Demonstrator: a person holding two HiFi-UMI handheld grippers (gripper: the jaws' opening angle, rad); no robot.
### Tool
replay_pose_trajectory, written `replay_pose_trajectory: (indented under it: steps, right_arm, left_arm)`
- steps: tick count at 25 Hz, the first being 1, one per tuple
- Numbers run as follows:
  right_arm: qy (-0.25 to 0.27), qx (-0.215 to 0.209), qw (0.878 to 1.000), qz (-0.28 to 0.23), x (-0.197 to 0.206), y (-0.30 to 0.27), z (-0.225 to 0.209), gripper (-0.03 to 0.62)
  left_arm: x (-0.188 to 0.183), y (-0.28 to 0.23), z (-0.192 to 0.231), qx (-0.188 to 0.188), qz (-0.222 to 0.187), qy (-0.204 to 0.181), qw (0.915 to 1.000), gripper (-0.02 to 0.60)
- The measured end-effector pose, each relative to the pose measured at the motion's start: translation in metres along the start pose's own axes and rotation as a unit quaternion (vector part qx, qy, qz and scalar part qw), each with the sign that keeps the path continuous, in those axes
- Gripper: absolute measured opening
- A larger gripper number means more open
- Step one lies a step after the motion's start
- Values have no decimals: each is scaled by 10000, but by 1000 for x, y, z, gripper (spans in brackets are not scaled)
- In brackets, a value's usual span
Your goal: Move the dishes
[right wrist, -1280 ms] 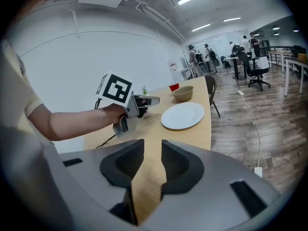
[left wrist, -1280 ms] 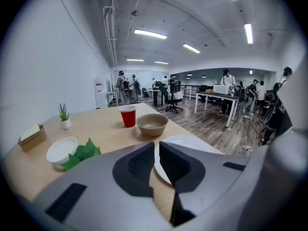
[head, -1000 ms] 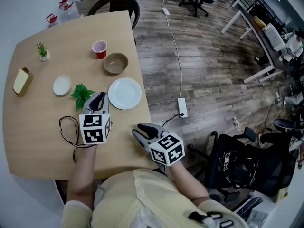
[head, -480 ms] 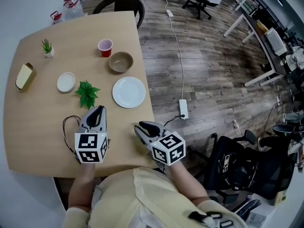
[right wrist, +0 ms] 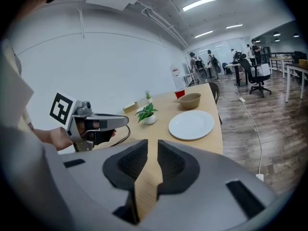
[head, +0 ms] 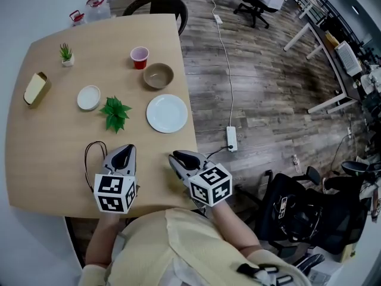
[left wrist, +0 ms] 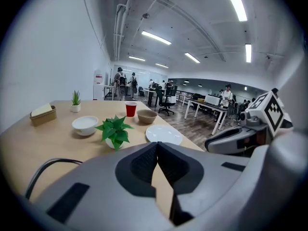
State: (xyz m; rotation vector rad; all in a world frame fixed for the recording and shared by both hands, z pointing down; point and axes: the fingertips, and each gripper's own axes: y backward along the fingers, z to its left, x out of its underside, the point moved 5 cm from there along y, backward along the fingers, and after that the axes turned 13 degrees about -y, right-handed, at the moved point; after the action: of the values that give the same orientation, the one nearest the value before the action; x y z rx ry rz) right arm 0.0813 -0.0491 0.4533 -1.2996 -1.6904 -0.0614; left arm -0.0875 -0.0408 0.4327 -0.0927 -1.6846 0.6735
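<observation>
On the desk (head: 59, 136), near its 6 o'clock edge, both claws hover side by side and hold nothing. The left claw (head: 125, 150) is clenched, with its two jaws pressed together. The right claw (head: 177, 157) has only a thin gap between its jaws, and I see just bare desk in that gap.

The dishes all sit flat on the desk, well apart from the claws. The white plate (head: 167, 113) is the nearest one. It lies at about 12 o'clock from the right claw and at about 1 o'clock from the left claw, close to the desk's 3 o'clock edge. The brown bowl (head: 158, 75) stands at 12 o'clock from the plate. The red cup (head: 139, 57) is at 11 o'clock from the bowl. The small white dish (head: 88, 98) sits at 11 o'clock from the left claw, with the green plant (head: 115, 112) between it and the plate. A black cord (head: 90, 155) loops just beside the left claw at 9 o'clock.

I think no dish is being carried right now. This could be a pause with the dishes waiting to be picked up. It could also be a rest with the dishes already set down in their new spots. The pictures fit both. To grab any dish, a claw would need to spread its jaws wide and reach toward 12 o'clock. The plate is flat and thin, so its rim would be the part to pinch.
</observation>
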Motion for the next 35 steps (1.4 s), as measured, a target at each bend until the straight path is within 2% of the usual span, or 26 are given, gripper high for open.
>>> replay_pose_trajectory:
  steps: [11, 18, 25, 35]
  right_arm:
    - [51, 218, 9997, -67, 0, -3, 7, 21]
    - [163, 208, 9994, -216, -2, 2, 13, 15]
    - [254, 374, 9980, -443, -5, 7, 13, 14]
    - [-9, 129, 9981, -609, -10, 11, 19, 14]
  left_arm:
    - [31, 25, -2, -87, 275, 214, 9994, 14]
    - [38, 36, -7, -94, 254, 322, 9991, 14]
    - [36, 39, -10, -87, 203, 293, 9993, 14]
    - [37, 40, -14, -113, 199, 313, 9992, 14]
